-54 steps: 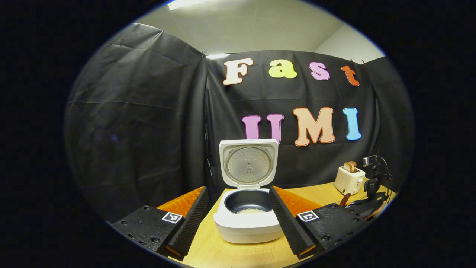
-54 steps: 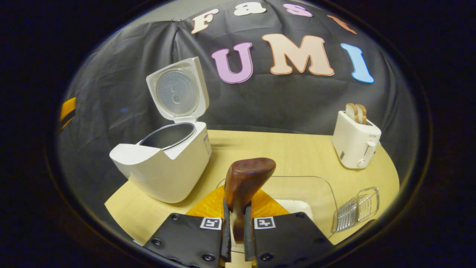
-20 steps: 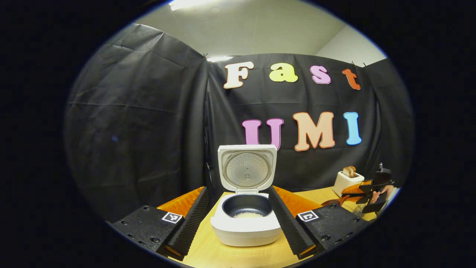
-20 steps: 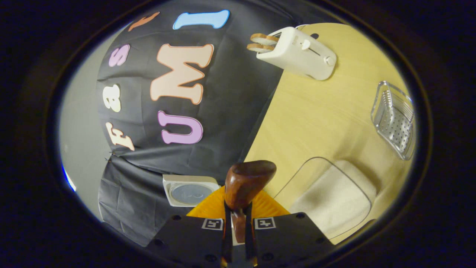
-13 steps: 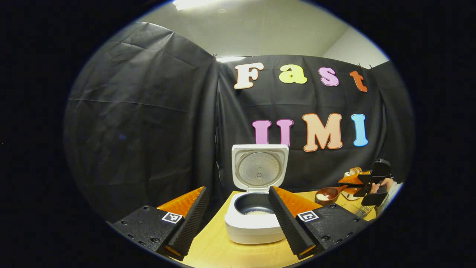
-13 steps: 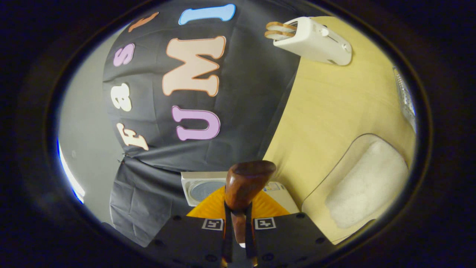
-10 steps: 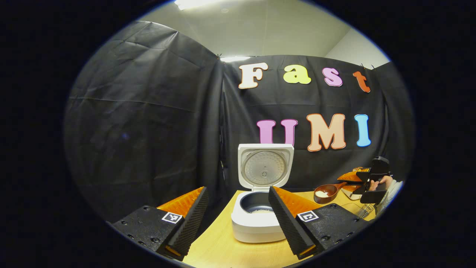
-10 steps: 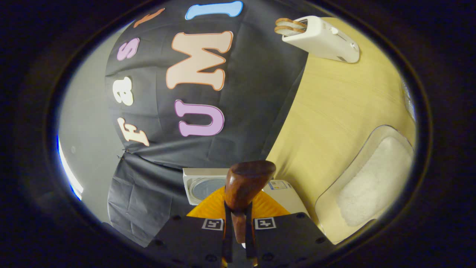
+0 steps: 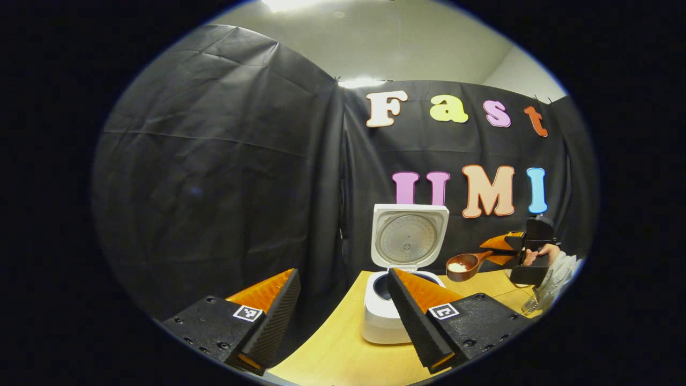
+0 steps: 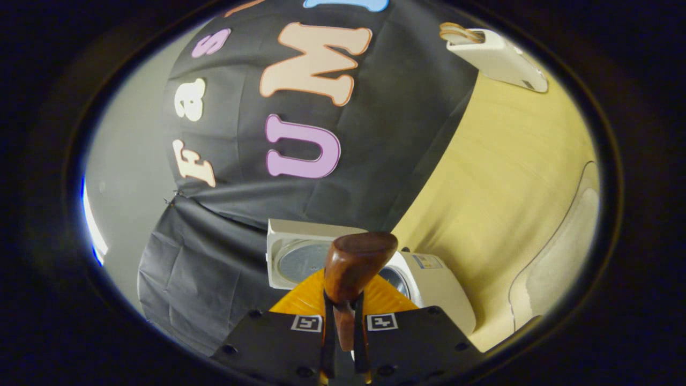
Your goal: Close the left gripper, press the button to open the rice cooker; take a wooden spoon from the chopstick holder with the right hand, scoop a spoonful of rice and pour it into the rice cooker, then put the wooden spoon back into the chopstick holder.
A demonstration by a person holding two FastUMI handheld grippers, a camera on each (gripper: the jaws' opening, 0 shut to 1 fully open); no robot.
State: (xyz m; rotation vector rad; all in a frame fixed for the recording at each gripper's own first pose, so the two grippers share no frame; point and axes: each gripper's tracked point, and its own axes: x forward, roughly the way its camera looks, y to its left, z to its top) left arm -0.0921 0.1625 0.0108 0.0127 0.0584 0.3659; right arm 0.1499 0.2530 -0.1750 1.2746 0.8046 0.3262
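Evidently we held the wooden spoon (image 10: 351,265) by its handle, the right gripper (image 10: 343,332) pinched tight on it from both sides, so that the bowl stuck out ahead of the fingers. In the left gripper view the spoon (image 9: 463,266) sat roughly level with a small heap of rice (image 9: 456,266) in it, which we judged was why we kept it flat: to carry the load without spilling. It hung just to the side of the rice cooker (image 9: 383,316), not yet over the pot. The cooker's lid (image 9: 410,236) stood upright and open, so the way in was free. Our left gripper (image 9: 343,316) stayed spread wide with nothing between its fingers, parked low in front of the cooker on the table (image 9: 332,354), out of the spoon's path. Off to the side we saw the clear tray of rice (image 10: 557,284) and a toaster (image 10: 496,56).
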